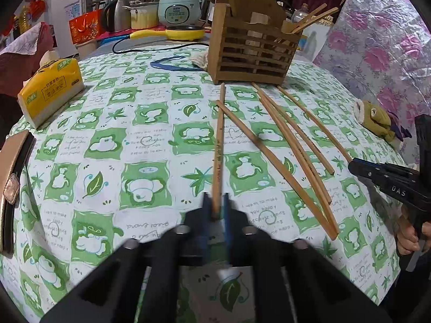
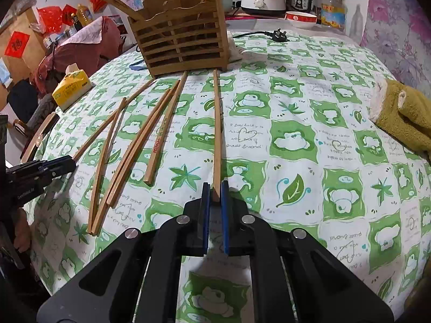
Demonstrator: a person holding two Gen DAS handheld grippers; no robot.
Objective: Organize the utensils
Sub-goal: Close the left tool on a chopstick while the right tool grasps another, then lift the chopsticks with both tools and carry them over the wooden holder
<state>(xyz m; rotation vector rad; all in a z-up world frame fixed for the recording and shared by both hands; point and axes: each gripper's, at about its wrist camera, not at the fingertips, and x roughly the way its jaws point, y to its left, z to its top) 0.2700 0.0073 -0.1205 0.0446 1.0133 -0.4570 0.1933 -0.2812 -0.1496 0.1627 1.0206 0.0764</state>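
Both grippers closed on chopsticks

Left gripper pinches one chopstick — right gripper pinches another chopstick; each points toward the wooden holder.

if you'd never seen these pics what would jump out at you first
Loose wooden chopsticks fan across the green-and-white tablecloth in front of a slatted wooden utensil holder at the far side. Each gripper has a chopstick end between its blue pads: the left gripper and the right gripper. A yellow tissue pack sits at the left edge.
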